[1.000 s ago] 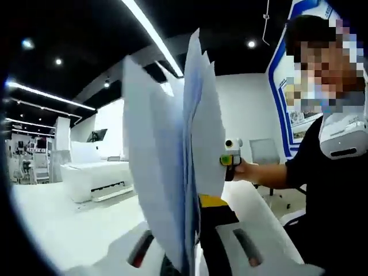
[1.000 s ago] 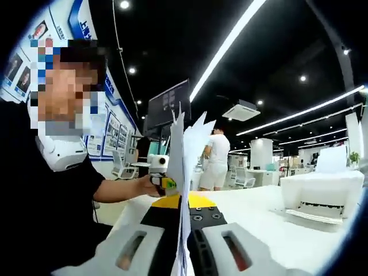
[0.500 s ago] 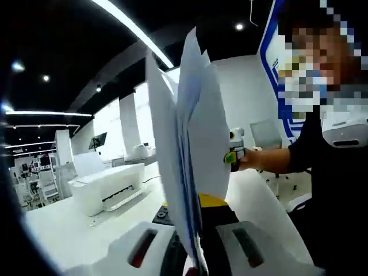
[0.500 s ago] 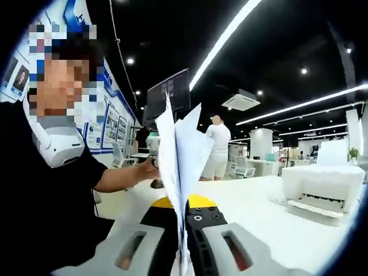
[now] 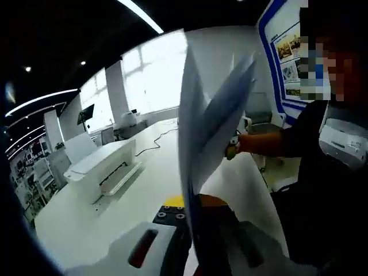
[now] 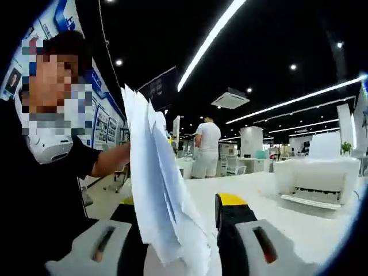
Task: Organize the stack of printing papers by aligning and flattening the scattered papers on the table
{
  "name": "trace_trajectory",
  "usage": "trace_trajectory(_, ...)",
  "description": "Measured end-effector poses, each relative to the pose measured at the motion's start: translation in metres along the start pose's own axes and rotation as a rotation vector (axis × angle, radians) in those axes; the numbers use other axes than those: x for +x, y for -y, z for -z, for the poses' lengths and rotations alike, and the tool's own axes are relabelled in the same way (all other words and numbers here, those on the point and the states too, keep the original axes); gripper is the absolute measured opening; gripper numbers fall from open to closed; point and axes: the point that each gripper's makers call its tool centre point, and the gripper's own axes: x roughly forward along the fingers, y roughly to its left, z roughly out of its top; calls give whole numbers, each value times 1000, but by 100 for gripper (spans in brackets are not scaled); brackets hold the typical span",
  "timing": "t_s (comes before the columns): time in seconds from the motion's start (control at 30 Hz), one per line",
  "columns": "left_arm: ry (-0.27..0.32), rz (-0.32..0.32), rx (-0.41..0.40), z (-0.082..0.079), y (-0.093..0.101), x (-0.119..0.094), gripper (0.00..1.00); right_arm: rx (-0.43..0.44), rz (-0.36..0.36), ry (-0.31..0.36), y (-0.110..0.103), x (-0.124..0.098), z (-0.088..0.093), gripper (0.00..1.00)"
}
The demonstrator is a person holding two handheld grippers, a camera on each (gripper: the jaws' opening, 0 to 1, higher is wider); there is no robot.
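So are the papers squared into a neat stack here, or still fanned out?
Fanned out. The papers stand on edge between the right gripper's parted jaws, their top corners splayed unevenly.

Person (image 6: 40,190): black short-sleeved top, sleeve ending above elbow; white device with dark slot hanging at neck and chest.

Left gripper (image 5: 198,253): light grey jaw shells, each with dark elongated slot showing reddish inside; black inner faces; black block with small round screws, yellow patch beyond it.

Right gripper (image 6: 178,241): same build, light grey shells with dark slots tinted red-orange, black inner jaw faces, yellow caps at jaw tips.

In left gripper view, right gripper's handle shows green-yellow marking under white housing.
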Motion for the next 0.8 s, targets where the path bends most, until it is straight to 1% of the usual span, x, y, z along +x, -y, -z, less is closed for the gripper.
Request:
trace_trajectory(0.03, -12, 0, -8, -3, 0, 0, 6, -43, -14, 5, -5, 1, -10, 52)
trace_trajectory(0.07, -46, 5, -51, -2, 2, -1, 6, -75, -14, 8, -8, 2, -19, 53)
trace_trajectory(0.1, -50, 5, -39, -6, 3, 1, 6, -106, 3, 0, -8, 3, -28, 54)
trace_trajectory(0.17, -72, 12, -20, -10, 10, 3, 6, -167, -4, -23, -14, 12, -40, 54)
trace_trajectory(0.2, -69, 23, -2, -14, 13, 4, 6, -190, -8, -57, -16, 18, -40, 56)
trace_trajectory(0.23, -70, 28, -3, -17, 15, 4, 6, -243, 13, -98, -12, 25, -39, 59)
trace_trajectory(0.27, -72, 36, 25, -19, 19, 4, 6, -262, 9, -120, -12, 28, -39, 58)
trace_trajectory(0.3, -94, 25, 50, -18, 19, 4, 6, -292, 6, -139, -11, 30, -39, 56)
trace_trajectory(0.33, -96, 19, 63, -19, 19, 4, 6, -309, 22, -152, -7, 30, -41, 56)
trace_trajectory(0.37, -91, 21, 68, -20, 21, 4, 6, -322, 48, -151, -2, 30, -44, 57)
trace_trajectory(0.4, -90, 24, 75, -21, 22, 3, 6, -336, 57, -145, 1, 30, -48, 57)
trace_trajectory(0.47, -98, 30, 84, -19, 25, 4, 6, -325, 47, -140, 1, 32, -51, 59)
trace_trajectory(0.53, -139, 47, 116, -14, 32, 7, 6, -314, 10, -112, -7, 42, -61, 61)
trace_trajectory(0.57, -161, 57, 138, -12, 35, 10, 6, -318, -6, -114, -11, 47, -64, 61)
trace_trajectory(0.6, -173, 60, 156, -11, 39, 13, 6, -323, -21, -125, -14, 53, -67, 61)
trace_trajectory(0.63, -185, 65, 169, -11, 42, 16, 6, -331, -51, -143, -19, 59, -68, 61)
trace_trajectory(0.67, -202, 78, 194, -12, 44, 17, 6, -335, -102, -167, -25, 67, -67, 61)
trace_trajectory(0.7, -216, 80, 226, -13, 44, 19, 6, -330, -123, -185, -26, 71, -66, 61)
trace_trajectory(0.73, -220, 82, 233, -13, 45, 19, 6, -336, -130, -190, -24, 74, -68, 60)
trace_trajectory(0.77, -231, 100, 284, -17, 50, 21, 6, -343, -136, -194, -22, 76, -70, 60)
trace_trajectory(0.8, -237, 106, 305, -19, 51, 21, 6, -341, -160, -198, -23, 78, -69, 59)
